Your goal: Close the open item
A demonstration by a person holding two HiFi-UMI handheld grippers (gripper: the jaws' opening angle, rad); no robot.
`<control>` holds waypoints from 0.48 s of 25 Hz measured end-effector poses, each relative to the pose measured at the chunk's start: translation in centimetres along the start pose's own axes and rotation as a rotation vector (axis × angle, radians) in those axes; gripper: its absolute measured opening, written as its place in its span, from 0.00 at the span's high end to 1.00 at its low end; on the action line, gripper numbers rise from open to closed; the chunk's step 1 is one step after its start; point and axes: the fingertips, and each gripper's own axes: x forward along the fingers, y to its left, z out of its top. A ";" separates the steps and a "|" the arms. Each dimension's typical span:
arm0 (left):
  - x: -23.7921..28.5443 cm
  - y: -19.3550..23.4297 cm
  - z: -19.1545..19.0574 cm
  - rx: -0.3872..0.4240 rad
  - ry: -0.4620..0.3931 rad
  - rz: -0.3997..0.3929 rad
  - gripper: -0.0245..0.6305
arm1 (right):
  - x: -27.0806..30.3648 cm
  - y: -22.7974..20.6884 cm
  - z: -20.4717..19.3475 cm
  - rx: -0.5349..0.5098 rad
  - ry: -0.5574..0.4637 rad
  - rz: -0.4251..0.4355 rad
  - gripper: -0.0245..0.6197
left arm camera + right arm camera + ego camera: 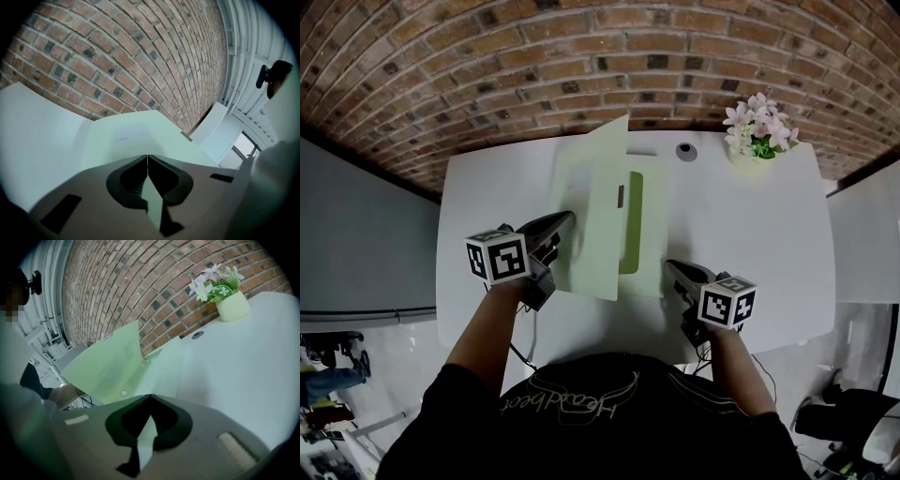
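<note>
A pale green folder (591,216) lies open on the white table (741,225), its front cover tilted up off the lower sheet (161,371). My left gripper (562,223) is at the raised cover's left edge. In the left gripper view the left gripper (147,157) is shut on the cover (131,136), a thin green sheet running between the jaws. My right gripper (670,267) sits at the folder's near right corner. In the right gripper view the right gripper (150,396) is shut there, with green sheet between the jaws. A snap button (123,393) shows on the raised cover (108,366).
A pot of pink and white flowers (757,131) stands at the table's far right corner, seen as well in the right gripper view as the pot (229,303). A round cable hole (686,151) sits beside it. A brick wall runs behind the table.
</note>
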 end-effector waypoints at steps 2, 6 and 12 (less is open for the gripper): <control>0.2 0.1 -0.2 0.003 0.007 0.007 0.96 | 0.0 0.0 0.1 -0.003 -0.002 0.002 0.96; 0.7 0.0 -0.7 0.002 0.012 0.009 0.96 | 0.0 0.0 0.0 -0.002 -0.001 0.015 0.96; 1.6 -0.2 -1.5 0.007 0.026 0.009 0.96 | 0.0 -0.2 0.0 0.009 0.000 0.034 0.96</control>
